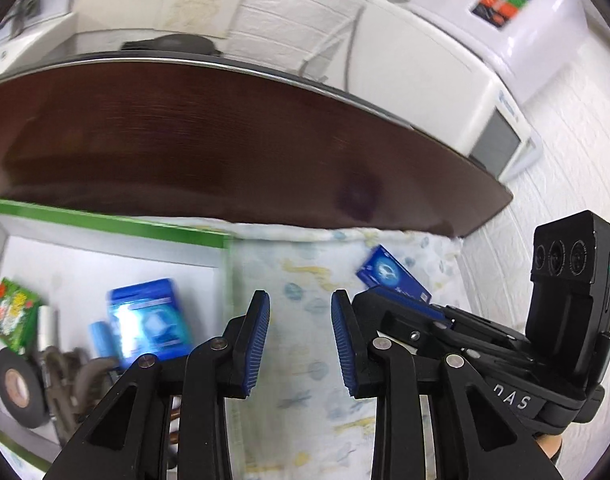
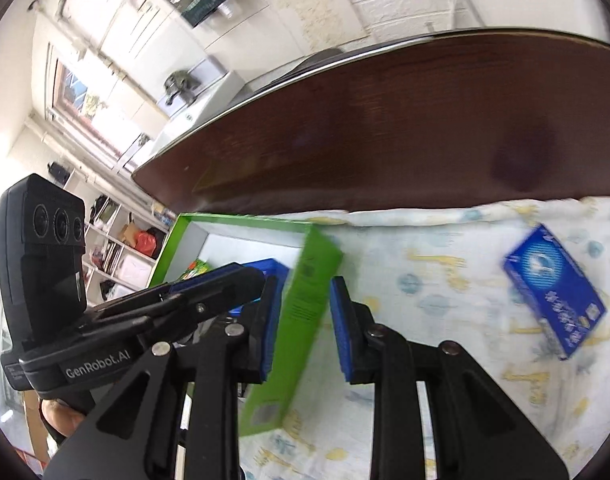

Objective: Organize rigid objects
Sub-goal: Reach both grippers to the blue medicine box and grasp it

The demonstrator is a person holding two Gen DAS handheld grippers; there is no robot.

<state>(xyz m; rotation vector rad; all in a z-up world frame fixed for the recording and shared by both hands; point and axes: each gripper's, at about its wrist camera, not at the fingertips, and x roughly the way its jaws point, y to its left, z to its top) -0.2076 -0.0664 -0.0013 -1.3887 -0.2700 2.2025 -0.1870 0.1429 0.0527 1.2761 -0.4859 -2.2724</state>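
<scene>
A green box [image 1: 105,220] with a white inside stands on a patterned cloth [image 1: 301,280]. In it lie a blue packet [image 1: 149,320], a green packet [image 1: 13,312], a black tape roll [image 1: 17,384] and grey bits. A blue carton [image 1: 393,276] lies on the cloth to the right, also seen as the blue carton [image 2: 553,296]. My left gripper [image 1: 301,340] hovers over the cloth beside the box, open and holding nothing. My right gripper [image 2: 303,332] hangs open above the cloth; the green box [image 2: 309,300] wall shows through its gap, untouched. Each gripper appears in the other's view: right gripper [image 1: 369,296], left gripper [image 2: 225,280].
The cloth lies on a dark brown wooden table [image 1: 225,140] whose far edge curves across the view. A white appliance [image 1: 445,80] stands beyond the table's right end. Shelves [image 2: 117,248] with clutter stand at the far left of the room.
</scene>
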